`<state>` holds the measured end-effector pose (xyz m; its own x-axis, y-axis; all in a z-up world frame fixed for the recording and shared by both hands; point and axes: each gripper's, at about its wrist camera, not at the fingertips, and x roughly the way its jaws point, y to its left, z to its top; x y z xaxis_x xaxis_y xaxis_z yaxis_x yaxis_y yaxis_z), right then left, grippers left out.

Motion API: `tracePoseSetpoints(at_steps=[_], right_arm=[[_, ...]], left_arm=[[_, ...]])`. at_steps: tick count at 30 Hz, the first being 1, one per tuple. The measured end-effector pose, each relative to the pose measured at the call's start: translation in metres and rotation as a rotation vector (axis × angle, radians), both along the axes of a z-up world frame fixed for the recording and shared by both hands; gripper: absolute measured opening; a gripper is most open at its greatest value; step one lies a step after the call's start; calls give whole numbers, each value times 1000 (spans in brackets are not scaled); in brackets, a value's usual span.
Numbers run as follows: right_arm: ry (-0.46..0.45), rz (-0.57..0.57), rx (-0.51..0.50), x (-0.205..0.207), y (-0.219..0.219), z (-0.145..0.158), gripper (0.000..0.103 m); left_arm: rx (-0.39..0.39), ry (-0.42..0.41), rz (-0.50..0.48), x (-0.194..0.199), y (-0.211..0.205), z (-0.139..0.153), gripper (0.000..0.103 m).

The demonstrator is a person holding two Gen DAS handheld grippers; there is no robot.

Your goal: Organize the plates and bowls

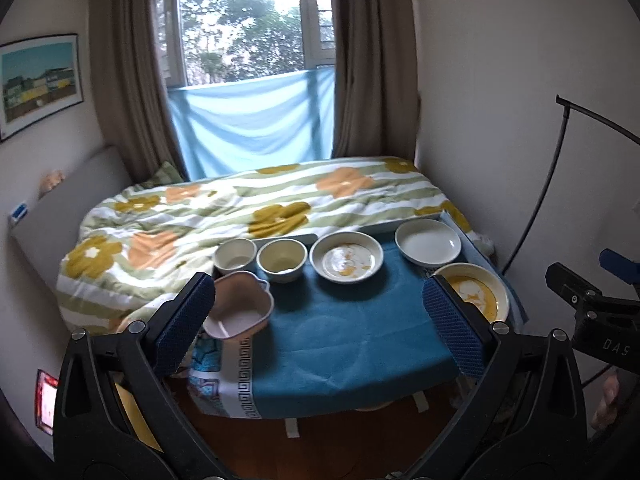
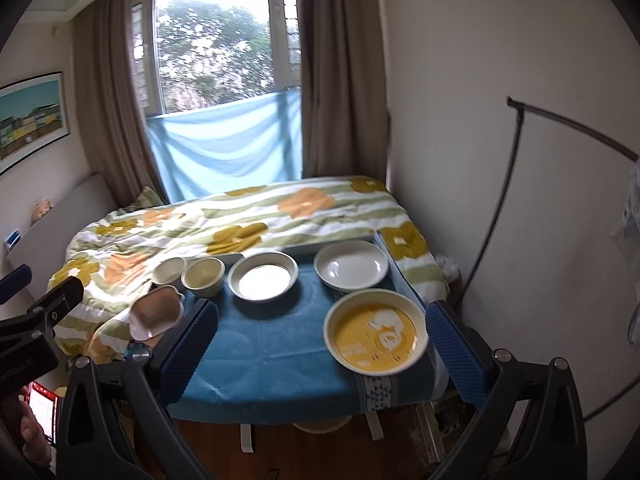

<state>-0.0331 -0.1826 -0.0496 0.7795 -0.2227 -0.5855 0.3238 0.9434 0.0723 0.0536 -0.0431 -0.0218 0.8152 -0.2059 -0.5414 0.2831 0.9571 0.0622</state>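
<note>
From where I stand nothing looks sorted yet: every dish sits singly on the table [image 2: 260, 380], which is draped in a blue cloth at the foot of the bed [image 2: 200, 224], and no two pieces are stacked. Largest first, the yellow plate [image 2: 376, 334] lies at the near right corner, close to the edge, with a white figure printed in its well. Behind it the white plate [image 2: 351, 266] rests at the far right, apart from it, and to its left the patterned plate [image 1: 346, 257] sits mid-row, well clear of both. Further left two small round bowls stand just beside each other, the cream bowl [image 1: 282, 259] and the white bowl [image 1: 235, 255]. Nearest the left edge the pink bowl [image 1: 239, 305], lobed in outline, sits tilted and seems to overhang the cloth's corner. Both tools hover short of the table with nothing in them: the left claw [image 1: 320, 320] is spread wide, and the right claw [image 2: 320, 344] is spread wide too, framing the yellow plate without touching it. I judge the whole job still ahead: plates to gather into one pile, bowls to nest into another.
</note>
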Motion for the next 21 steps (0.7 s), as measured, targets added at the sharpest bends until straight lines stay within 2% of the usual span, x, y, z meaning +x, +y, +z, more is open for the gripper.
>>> tracePoseSetpoints(at_steps=[3,7,10,14,16,21], right_arm=[[30,-16,40,2,-24,-20,103],[63,-17,141,12,-72,-54,103],[97,-3,216,26,-111,-82,103],[165,24,346,52,-167,-130,102],[209,45,400,65,-189,-155,97],[316,113,527,94,-226,-215,68]], left_arm=[[-3,62,-48,21,-29,-19,103],[-8,156,-121,47,-75,-53,103],[22,226,-172,69,-118,-85,103],[7,353,-190,103,-163,-133,103],[17,421,-185,120,-182,-161,102],[28,576,-162,153,-218,-233,94]])
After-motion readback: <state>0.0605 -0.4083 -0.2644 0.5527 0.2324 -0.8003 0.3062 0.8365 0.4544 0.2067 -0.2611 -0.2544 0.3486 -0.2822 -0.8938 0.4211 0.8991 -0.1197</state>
